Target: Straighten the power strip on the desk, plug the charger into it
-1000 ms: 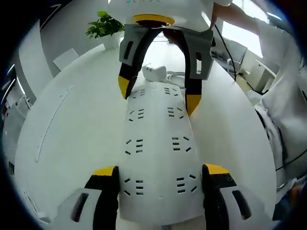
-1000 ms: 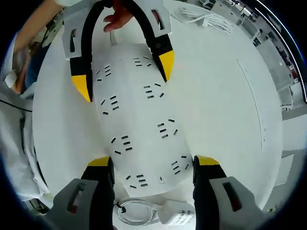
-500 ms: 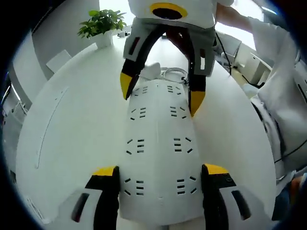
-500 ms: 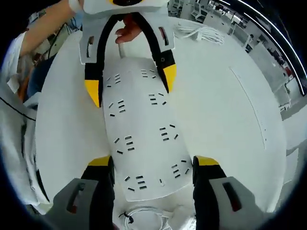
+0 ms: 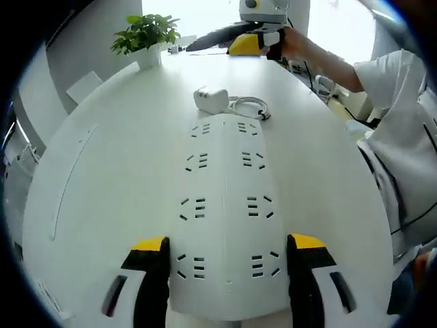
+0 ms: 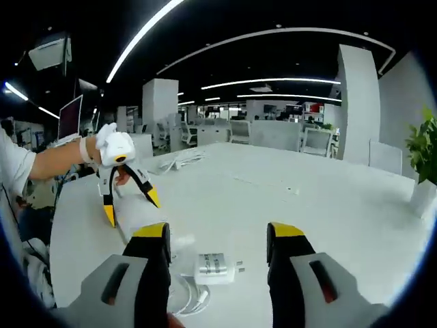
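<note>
A wide white power strip (image 5: 225, 205) lies lengthwise on the white desk (image 5: 102, 178). My left gripper (image 5: 227, 242) stands open, its yellow-tipped jaws on either side of the strip's near end. Past the far end lie the white charger (image 5: 212, 99) and its coiled cable (image 5: 250, 107). A hand holds my right gripper (image 5: 229, 39) high above the desk's far side. In the right gripper view, the open right gripper (image 6: 218, 232) hangs above the charger (image 6: 215, 268) with nothing between its jaws. Beyond it the left gripper (image 6: 131, 207) straddles the strip (image 6: 140, 213).
A potted plant (image 5: 147, 34) stands at the desk's far left edge. A person's white sleeve and body (image 5: 403, 143) border the desk's right side. Another cable bundle (image 6: 179, 158) lies farther along the desk, with office desks and chairs beyond.
My right gripper has let go of the strip's far end and risen well above the desk, so its view now looks across the office. The left gripper and the strip have stayed put.
</note>
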Demonstrator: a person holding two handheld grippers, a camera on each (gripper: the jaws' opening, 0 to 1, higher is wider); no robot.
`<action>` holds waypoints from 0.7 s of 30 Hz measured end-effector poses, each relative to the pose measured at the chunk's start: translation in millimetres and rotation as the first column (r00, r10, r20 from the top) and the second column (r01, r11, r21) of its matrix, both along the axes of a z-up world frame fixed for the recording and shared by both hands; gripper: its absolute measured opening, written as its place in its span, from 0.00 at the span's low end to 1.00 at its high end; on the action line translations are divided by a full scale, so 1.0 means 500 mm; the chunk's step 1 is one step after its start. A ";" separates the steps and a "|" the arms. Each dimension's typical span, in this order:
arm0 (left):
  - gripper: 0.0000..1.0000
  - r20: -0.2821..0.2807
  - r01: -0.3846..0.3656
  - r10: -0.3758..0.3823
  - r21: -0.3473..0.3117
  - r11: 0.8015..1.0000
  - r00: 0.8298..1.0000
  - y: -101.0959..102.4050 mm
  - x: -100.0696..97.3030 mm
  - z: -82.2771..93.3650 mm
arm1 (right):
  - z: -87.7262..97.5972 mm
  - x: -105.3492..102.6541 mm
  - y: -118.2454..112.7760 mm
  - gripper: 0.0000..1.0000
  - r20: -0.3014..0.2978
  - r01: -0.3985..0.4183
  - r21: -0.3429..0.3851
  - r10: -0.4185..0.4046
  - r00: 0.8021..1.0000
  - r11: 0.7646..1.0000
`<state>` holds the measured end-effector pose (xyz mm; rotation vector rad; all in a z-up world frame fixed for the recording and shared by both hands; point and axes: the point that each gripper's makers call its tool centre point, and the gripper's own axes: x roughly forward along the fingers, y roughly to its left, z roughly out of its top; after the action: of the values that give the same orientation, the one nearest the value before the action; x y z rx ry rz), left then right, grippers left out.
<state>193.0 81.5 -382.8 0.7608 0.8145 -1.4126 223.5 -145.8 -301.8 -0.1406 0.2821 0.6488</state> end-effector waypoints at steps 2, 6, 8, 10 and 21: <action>0.70 0.001 0.003 -0.003 0.004 1.000 1.000 -0.001 0.000 0.000 | -0.024 -0.005 0.007 0.52 -0.028 -0.003 -0.004 0.003 1.000 1.000; 0.70 -0.001 0.011 -0.011 0.015 1.000 1.000 -0.002 0.000 -0.001 | -0.044 0.003 0.035 0.48 -0.035 -0.034 0.017 0.035 0.999 0.999; 0.70 0.000 0.014 -0.014 0.020 1.000 1.000 -0.002 -0.001 -0.002 | -0.060 0.010 0.043 0.48 -0.038 -0.044 -0.009 0.044 0.998 0.999; 0.70 0.000 0.018 -0.018 0.019 1.000 1.000 -0.002 -0.001 -0.002 | -0.067 0.011 0.047 0.48 -0.033 -0.055 -0.030 0.054 0.998 0.998; 0.70 -0.001 0.050 -0.049 0.021 0.999 0.999 0.000 -0.002 -0.003 | -0.079 -0.001 0.058 0.48 -0.033 -0.092 -0.055 0.091 0.995 0.994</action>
<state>191.9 81.4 -384.2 0.8013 0.8167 -1.4504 223.2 -117.0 -341.3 -0.1986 0.3247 0.7347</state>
